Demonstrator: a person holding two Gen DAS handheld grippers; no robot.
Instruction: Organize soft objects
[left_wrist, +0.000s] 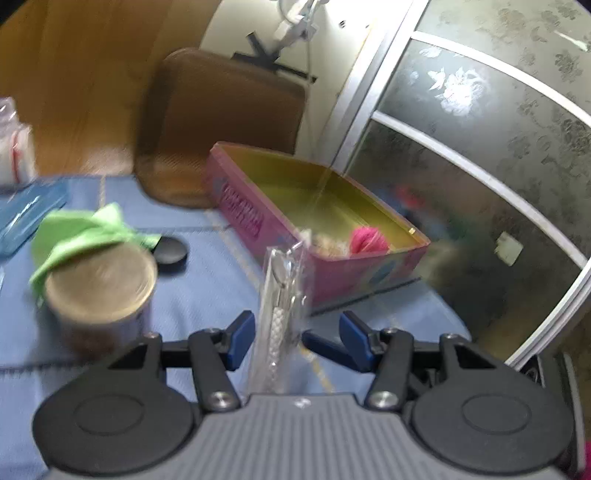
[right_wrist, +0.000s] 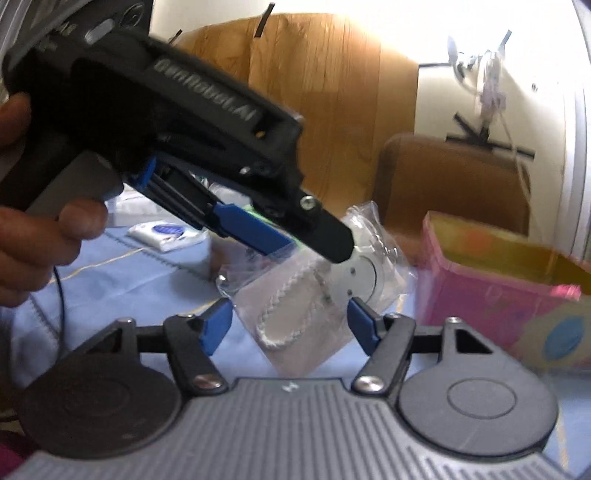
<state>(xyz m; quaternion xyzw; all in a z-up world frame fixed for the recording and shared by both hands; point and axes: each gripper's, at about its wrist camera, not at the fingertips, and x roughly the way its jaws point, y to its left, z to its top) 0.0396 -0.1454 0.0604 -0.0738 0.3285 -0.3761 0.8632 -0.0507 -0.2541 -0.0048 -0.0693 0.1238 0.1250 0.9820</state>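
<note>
Gripped a clear plastic bag (left_wrist: 282, 295) in the left tool (left_wrist: 279, 332), a blue pad pressed to each flat face, the bag standing edge-on and upright between them. Carried inside the bag a white braided cord.

Held the right tool (right_wrist: 290, 325) with jaws wide apart, the lower part of the same bag hanging between the two blue pads; could not tell whether either pad touched it.

Saw only from the right wrist: the left hand (right_wrist: 37, 240) wrapped around the left tool's black handle, the tool angled down to the right, and the bag tilted in the air above the bench (left_wrist: 207, 266). Saw there too a white packet (right_wrist: 166, 232) lying further back on the blue bench cover.

Saw only from the left wrist: beyond the bag, an open pink box (left_wrist: 258, 218) on the bench with a pink ball (left_wrist: 369, 240) in its near corner. Found to the left a metal can (left_wrist: 99, 280) with a green cloth (left_wrist: 85, 229) draped over its far edge, and a black round lid (left_wrist: 170, 249) just behind. Showed a brown chair (left_wrist: 221, 122) past the bench, visible in both views.
</note>
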